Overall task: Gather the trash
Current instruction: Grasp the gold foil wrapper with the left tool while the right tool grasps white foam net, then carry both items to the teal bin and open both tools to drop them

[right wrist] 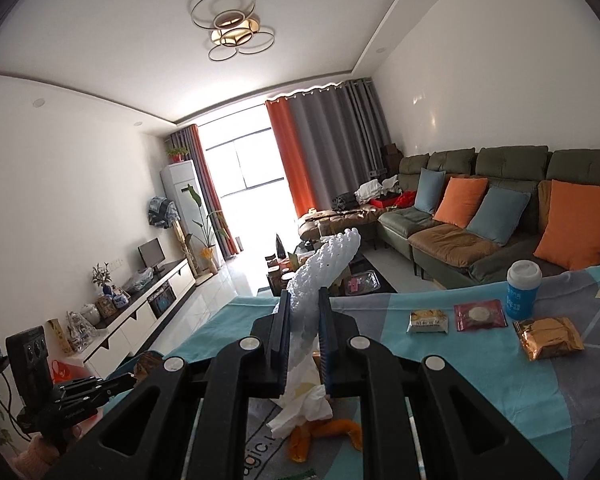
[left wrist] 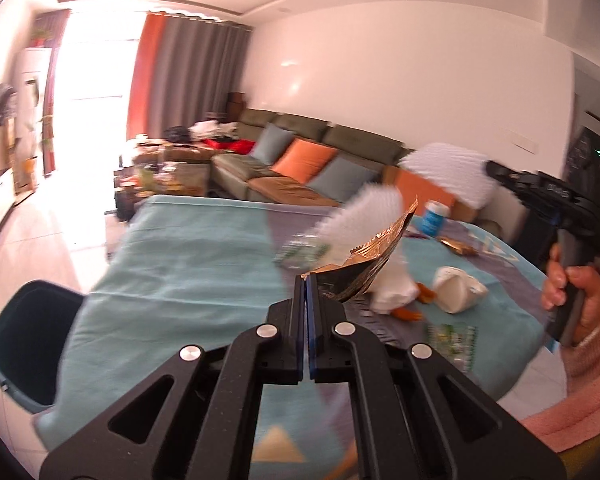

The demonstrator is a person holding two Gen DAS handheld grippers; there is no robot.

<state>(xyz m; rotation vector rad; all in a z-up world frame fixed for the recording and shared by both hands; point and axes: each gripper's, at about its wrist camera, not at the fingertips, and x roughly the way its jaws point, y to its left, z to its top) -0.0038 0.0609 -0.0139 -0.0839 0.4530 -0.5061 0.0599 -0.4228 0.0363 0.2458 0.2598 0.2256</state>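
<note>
Gold foil wrapper [left wrist: 370, 262]: crumpled, torn open, pinched at one corner between the shut tips of the left gripper [left wrist: 305, 280], standing up and right of them.

White foam net sleeve [right wrist: 324, 276]: knobbly, clamped between the right gripper [right wrist: 305, 304] fingers, tilting up beyond the tips.

White tissue [right wrist: 300, 404] and orange peel [right wrist: 324, 434]: on the cloth just below the right gripper.

Right gripper [right wrist: 305, 312] clamped on white foam net [right wrist: 324, 268], above table [right wrist: 440, 384]; orange peel [right wrist: 328, 434] below; cup [right wrist: 523, 289], three packets [right wrist: 550, 338] right; left gripper [right wrist: 130, 380] lower left.
</note>
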